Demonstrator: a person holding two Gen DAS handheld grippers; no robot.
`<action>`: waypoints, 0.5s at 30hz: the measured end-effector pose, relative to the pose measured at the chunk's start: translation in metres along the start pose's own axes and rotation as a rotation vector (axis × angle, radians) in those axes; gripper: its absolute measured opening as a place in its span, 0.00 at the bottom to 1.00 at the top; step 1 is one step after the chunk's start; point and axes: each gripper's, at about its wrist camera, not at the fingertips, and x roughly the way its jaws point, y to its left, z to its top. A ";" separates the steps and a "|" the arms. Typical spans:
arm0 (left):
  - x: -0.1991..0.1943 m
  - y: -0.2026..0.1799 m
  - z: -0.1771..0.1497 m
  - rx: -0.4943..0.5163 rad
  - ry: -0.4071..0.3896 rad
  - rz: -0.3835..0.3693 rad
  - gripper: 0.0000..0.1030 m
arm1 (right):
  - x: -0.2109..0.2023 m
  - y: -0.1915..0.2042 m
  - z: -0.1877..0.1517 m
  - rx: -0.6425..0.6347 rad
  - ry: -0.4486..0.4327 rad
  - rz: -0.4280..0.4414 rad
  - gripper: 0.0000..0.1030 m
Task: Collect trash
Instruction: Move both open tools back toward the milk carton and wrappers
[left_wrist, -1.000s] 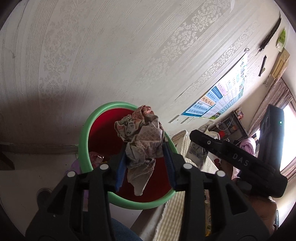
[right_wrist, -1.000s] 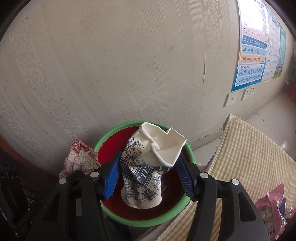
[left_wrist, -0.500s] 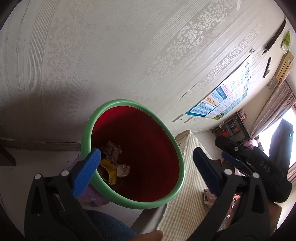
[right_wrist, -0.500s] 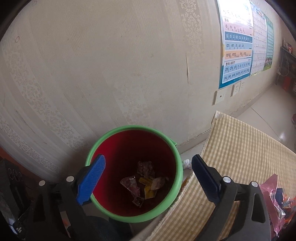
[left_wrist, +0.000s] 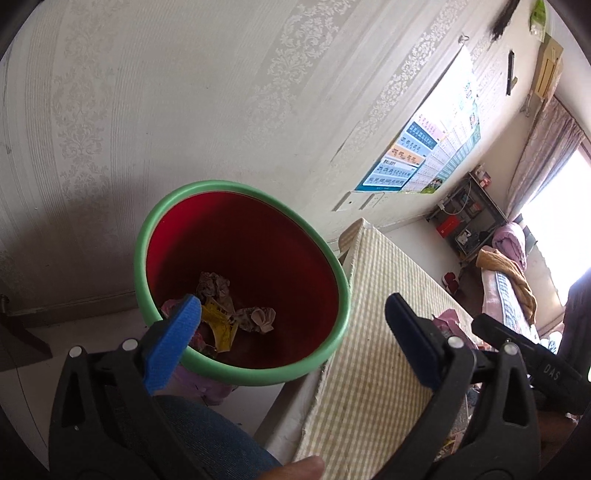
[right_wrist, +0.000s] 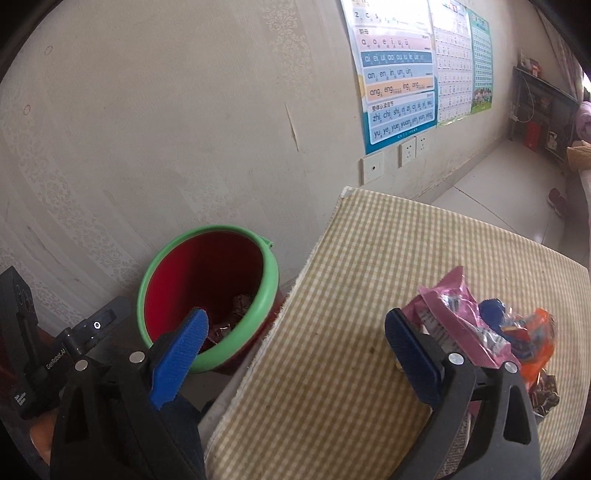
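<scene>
— So, which of your hands is closer to the next bit of trash?

— My right gripper (right_wrist: 293, 354). Its jaws have just been opening and now stand wide apart with nothing between them. The pink wrapper (right_wrist: 456, 317) lies on the checked table (right_wrist: 369, 258), a little to the right of my right finger and touching the orange wrapper (right_wrist: 532, 339) on its right.

— And your other hand?

— My left gripper (left_wrist: 293, 338) is wide apart too, and empty. It points at the bin (left_wrist: 328, 258), which sits left of the table, near the wall. The wrapper's long side runs away from me and leftwards, so I think I should swing right.
</scene>
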 end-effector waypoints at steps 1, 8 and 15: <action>-0.001 -0.005 -0.003 0.013 0.005 -0.004 0.95 | -0.005 -0.008 -0.004 0.008 -0.001 -0.011 0.91; 0.001 -0.047 -0.025 0.107 0.044 -0.027 0.95 | -0.040 -0.068 -0.044 0.074 0.009 -0.107 0.91; 0.017 -0.088 -0.051 0.152 0.153 -0.118 0.95 | -0.069 -0.127 -0.078 0.164 0.015 -0.184 0.91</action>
